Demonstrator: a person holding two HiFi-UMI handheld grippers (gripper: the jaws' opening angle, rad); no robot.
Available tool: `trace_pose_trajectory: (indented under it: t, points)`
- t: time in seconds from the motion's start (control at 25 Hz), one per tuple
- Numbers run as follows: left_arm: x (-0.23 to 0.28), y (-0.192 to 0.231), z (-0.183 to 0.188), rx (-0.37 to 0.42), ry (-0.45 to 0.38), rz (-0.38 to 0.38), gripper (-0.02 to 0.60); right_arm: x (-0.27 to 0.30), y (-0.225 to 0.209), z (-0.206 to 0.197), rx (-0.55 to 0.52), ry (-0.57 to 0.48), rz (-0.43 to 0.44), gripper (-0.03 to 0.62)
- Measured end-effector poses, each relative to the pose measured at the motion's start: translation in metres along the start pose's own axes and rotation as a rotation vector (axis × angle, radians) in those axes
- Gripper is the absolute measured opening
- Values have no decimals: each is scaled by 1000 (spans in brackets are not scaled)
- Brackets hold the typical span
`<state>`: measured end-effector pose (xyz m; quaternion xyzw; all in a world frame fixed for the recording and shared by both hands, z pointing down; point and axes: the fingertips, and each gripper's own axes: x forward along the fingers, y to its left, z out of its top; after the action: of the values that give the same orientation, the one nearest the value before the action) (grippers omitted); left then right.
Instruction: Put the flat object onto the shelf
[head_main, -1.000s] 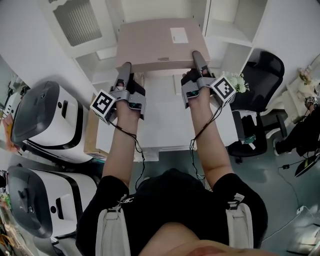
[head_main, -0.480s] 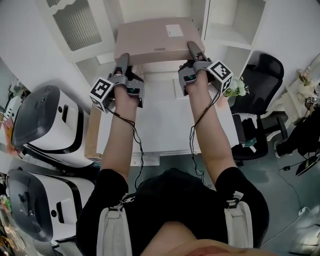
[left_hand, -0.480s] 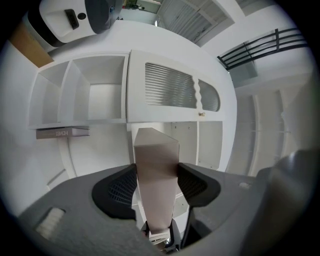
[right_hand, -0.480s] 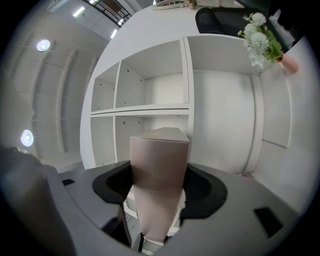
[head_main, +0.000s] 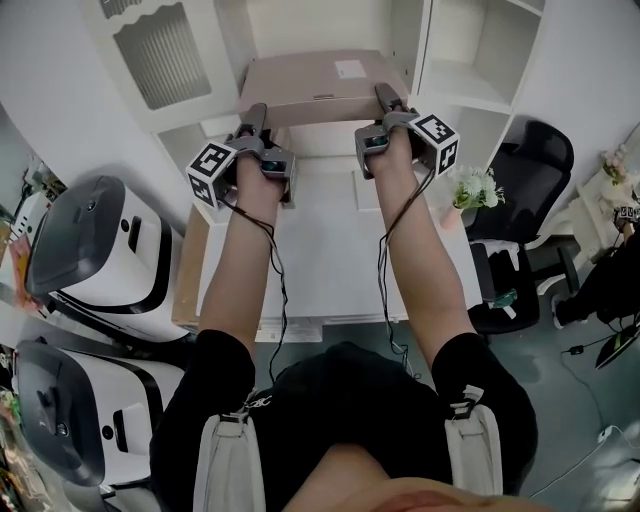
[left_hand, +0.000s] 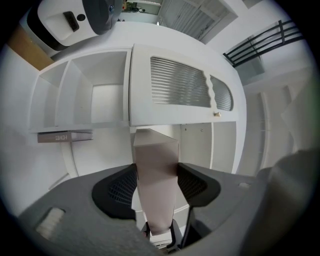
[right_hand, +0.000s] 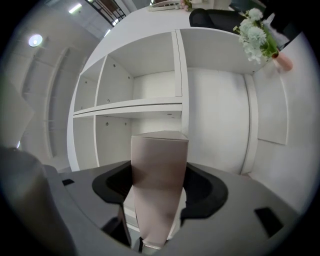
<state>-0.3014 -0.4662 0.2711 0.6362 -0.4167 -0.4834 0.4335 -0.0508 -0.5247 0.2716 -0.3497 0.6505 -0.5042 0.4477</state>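
A flat pinkish-tan box (head_main: 315, 85) with a white label is held out level in front of the white shelf unit (head_main: 440, 70). My left gripper (head_main: 254, 112) is shut on its near left edge and my right gripper (head_main: 385, 98) is shut on its near right edge. In the left gripper view the box's edge (left_hand: 156, 185) fills the gap between the jaws, with open shelf compartments (left_hand: 100, 95) beyond. The right gripper view shows the box's edge (right_hand: 157, 185) clamped the same way, before a shelf board (right_hand: 130, 107).
A white desk (head_main: 320, 250) lies under my arms. Two white and black machines (head_main: 80, 250) stand at the left. A black office chair (head_main: 520, 200) and a small vase of white flowers (head_main: 470, 185) are at the right. A louvred cabinet door (head_main: 160, 55) hangs upper left.
Both grippers have carried the box away from me and a little upward, towards the shelf unit. The grip on both edges is unchanged.
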Motion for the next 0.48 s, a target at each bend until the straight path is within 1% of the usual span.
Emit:
trace_pose_trajectory:
  t: [0.12,0.48]
  points:
    - [14,1,3,1,-3,17,261,14,-1,6,1,-20,-18,288]
    - [60,13,10,-12,1,58,262,50,-10,21,-20,-38,-62,290]
